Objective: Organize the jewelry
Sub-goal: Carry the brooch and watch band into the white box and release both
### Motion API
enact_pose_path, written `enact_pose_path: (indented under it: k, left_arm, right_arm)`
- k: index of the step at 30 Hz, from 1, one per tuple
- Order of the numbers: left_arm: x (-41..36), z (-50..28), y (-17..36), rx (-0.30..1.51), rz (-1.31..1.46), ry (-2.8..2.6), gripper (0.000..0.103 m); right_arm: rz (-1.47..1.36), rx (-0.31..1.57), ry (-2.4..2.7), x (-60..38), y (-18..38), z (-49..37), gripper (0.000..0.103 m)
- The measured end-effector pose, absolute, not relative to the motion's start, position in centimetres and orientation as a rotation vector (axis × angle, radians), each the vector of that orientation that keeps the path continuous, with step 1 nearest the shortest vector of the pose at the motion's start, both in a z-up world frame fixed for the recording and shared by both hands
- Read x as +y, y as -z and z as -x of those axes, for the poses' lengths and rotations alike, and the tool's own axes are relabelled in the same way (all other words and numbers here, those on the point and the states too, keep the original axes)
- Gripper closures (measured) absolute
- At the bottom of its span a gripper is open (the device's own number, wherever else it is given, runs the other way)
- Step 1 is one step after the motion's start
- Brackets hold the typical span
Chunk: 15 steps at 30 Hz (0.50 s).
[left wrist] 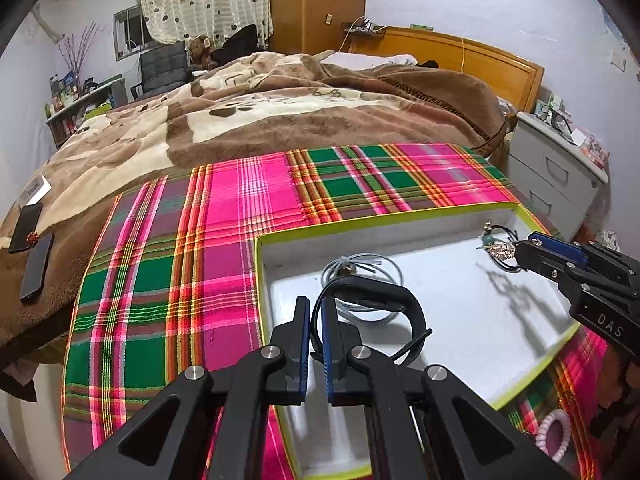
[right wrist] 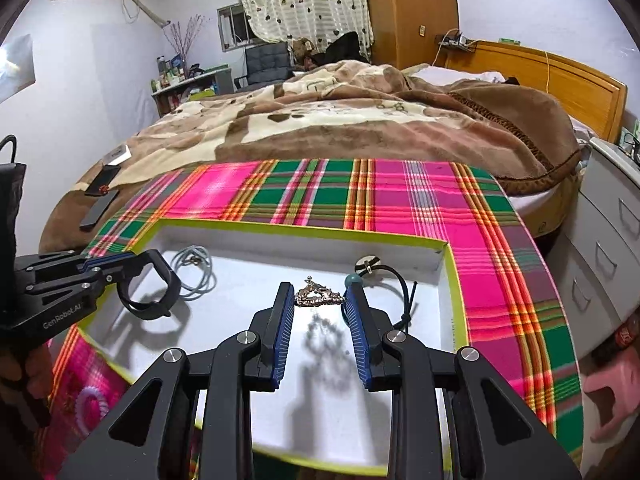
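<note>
Over a shallow white box with a lime-green rim (left wrist: 400,227), set on a pink-and-green plaid cloth (left wrist: 192,248) at the near end of a bed, I hold a gripper in each hand. My left gripper (left wrist: 316,312) is nearly closed, its blue-padded fingers pinching the thin band of a black wristband with a dark oblong face (left wrist: 384,300); in the right wrist view the band hangs as an open loop from the fingertips above the left part of the box floor, casting a shadow beneath it. My right gripper (right wrist: 320,300) stands about half-wide, its ribbed blue pads (right wrist: 283,320) pressed on either end of a small sparkling gold-toned brooch-like piece (right wrist: 318,296), which is lifted clear of the white floor with its lacy shadow below.

A coiled pale grey-blue cord necklace (right wrist: 194,268) lies on the box floor at the far left, just behind the wristband. At the far right corner of the box lies a black cord bracelet with a teal bead and a round silver charm (right wrist: 384,276), just beyond my right gripper's right finger.

Outside the box, on the cloth at its near edge, sits a pale pink beaded ring-shaped bracelet (left wrist: 554,432). Two dark phones (left wrist: 34,248) rest on the brown and cream plush blanket (left wrist: 280,112) at far left.
</note>
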<state>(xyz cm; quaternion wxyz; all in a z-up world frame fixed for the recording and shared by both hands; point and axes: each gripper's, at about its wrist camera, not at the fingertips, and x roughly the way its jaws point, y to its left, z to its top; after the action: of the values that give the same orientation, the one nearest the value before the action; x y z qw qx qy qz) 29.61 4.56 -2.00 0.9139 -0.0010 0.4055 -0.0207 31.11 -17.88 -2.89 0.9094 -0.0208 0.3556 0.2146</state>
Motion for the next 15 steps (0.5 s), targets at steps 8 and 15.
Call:
enact_pose_path:
  k: [8, 15]
  left_arm:
    - [4.7, -30.7, 3.1, 0.867, 0.01, 0.032, 0.098]
    - [4.8, -31.3, 3.2, 0.872, 0.018, 0.039, 0.098]
  right_arm:
    - [0.061, 0.776, -0.44, -17.4, 4.1, -32.1, 0.075]
    - [0.096, 0.828, -0.432, -16.7, 4.9, -33.0, 0.075]
